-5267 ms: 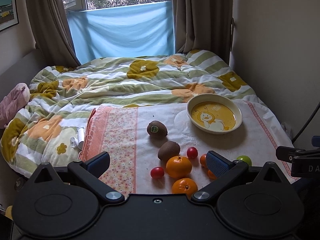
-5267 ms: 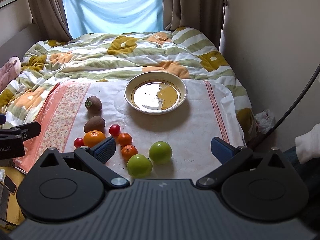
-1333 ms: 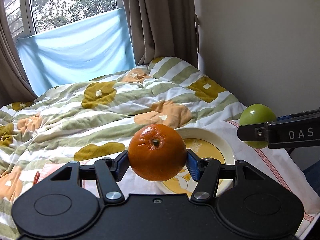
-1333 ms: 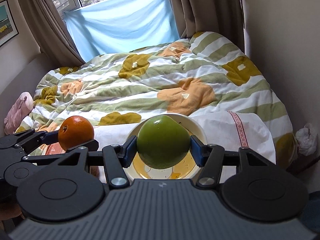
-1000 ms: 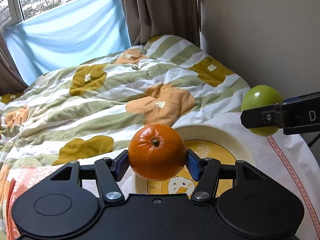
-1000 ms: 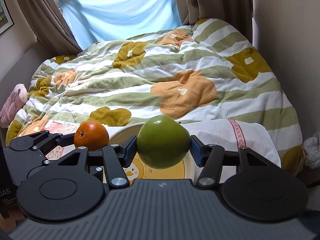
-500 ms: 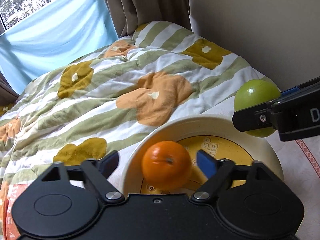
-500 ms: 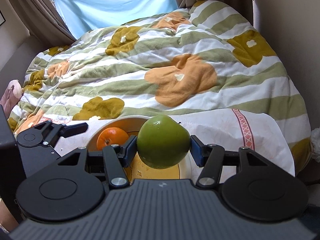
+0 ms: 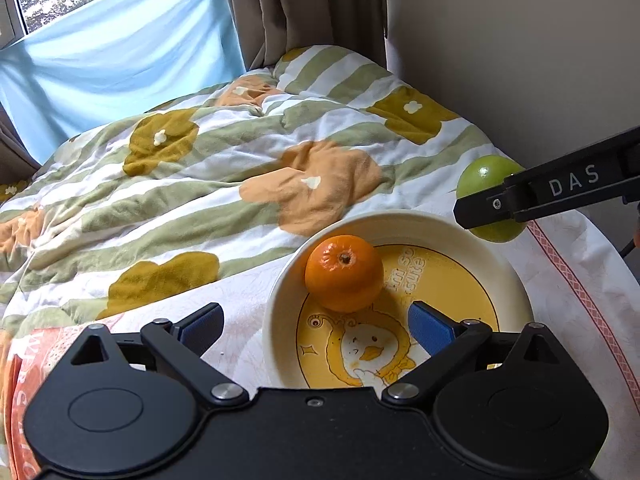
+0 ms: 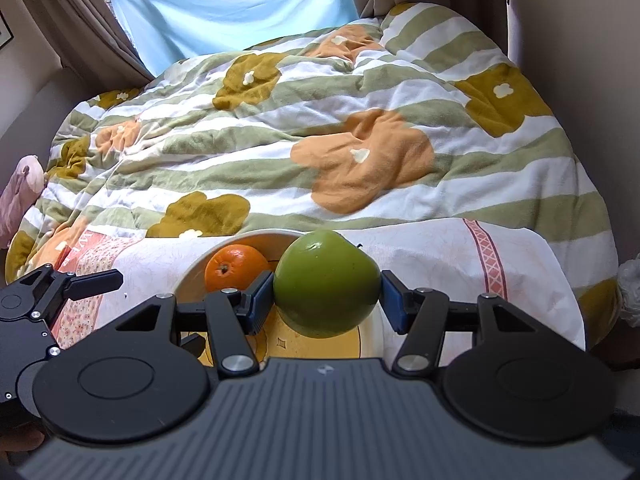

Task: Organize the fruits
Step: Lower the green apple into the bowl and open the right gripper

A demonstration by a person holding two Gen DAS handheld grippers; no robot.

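Hovering above the bowl (image 9: pixel 516 280), the left gripper (image 9: pixel 316 326) has its blue pads spread wide with nothing between them, while the orange (image 9: pixel 343 272) sits loose in the bowl toward its far-left side. Over on the other side, the right gripper (image 10: pixel 326 300) is clamped across the widest part of the green apple (image 10: pixel 326 282), holding it over the bowl's right half. That apple looks firm, smooth and a bit slick, so a squeeze at mid-girth seems the safest hold; the orange looks softer and likely to roll on the glazed surface. Count in view: one orange, one apple, one bowl, two grippers.
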